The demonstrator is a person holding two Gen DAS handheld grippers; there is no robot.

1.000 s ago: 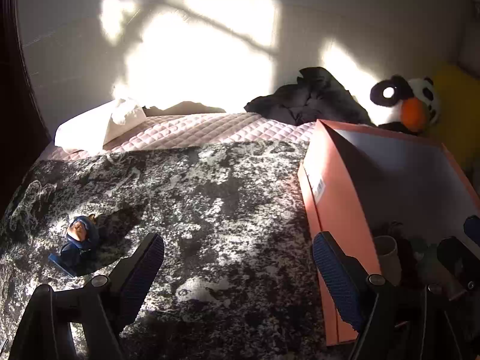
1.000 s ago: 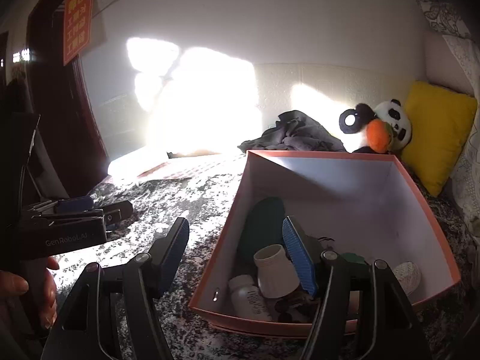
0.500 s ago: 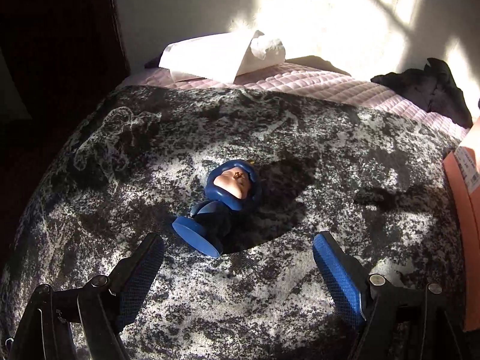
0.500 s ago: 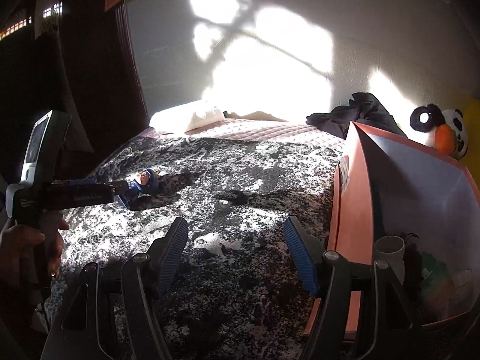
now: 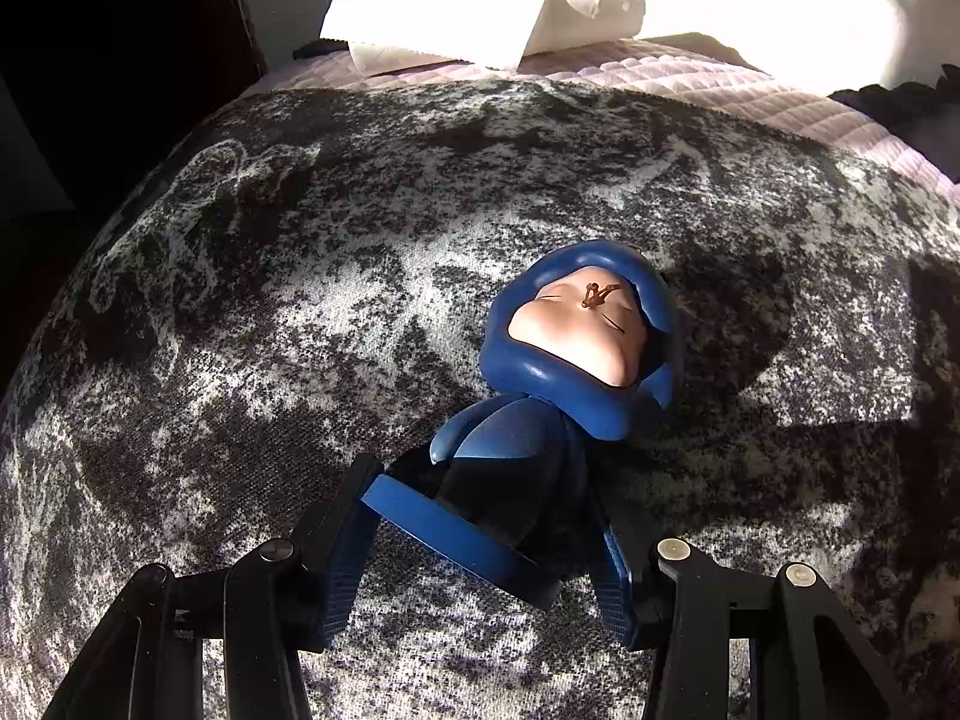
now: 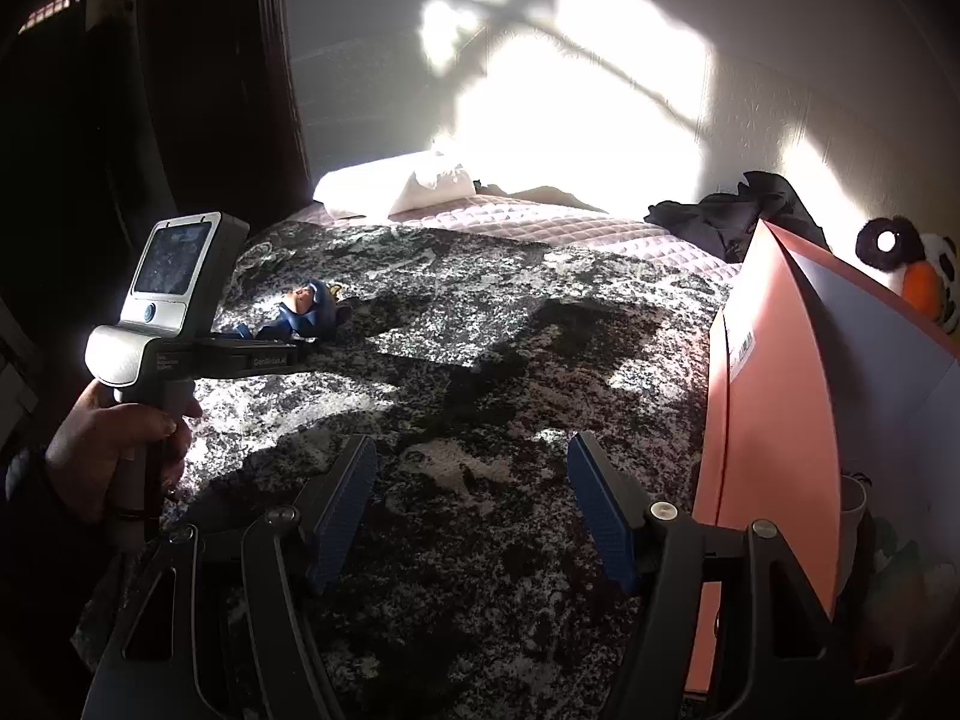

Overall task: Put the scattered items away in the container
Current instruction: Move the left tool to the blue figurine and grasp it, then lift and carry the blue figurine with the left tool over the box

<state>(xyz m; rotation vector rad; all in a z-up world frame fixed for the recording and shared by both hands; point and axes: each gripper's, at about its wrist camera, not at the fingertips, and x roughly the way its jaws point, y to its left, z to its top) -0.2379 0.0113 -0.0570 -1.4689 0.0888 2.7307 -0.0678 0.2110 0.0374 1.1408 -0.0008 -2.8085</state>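
A blue figurine (image 5: 558, 372) with a pale face lies on its back on the black-and-white mottled blanket (image 5: 270, 312). My left gripper (image 5: 480, 546) is open, its jaws on either side of the figurine's round blue base without closing on it. In the right wrist view the figurine (image 6: 306, 312) lies far left, in front of the left gripper (image 6: 240, 354). My right gripper (image 6: 474, 510) is open and empty above the blanket, left of the orange box (image 6: 774, 408).
A tissue pack (image 5: 480, 12) lies on the pink quilt (image 5: 690, 84) by the wall. A dark garment (image 6: 732, 216) and a panda plush (image 6: 918, 276) sit behind the box. A white cup (image 6: 855, 498) stands inside the box.
My left gripper has swung left and moved in onto the figurine, so its base now lies between the jaws. My right gripper has turned left away from the box.
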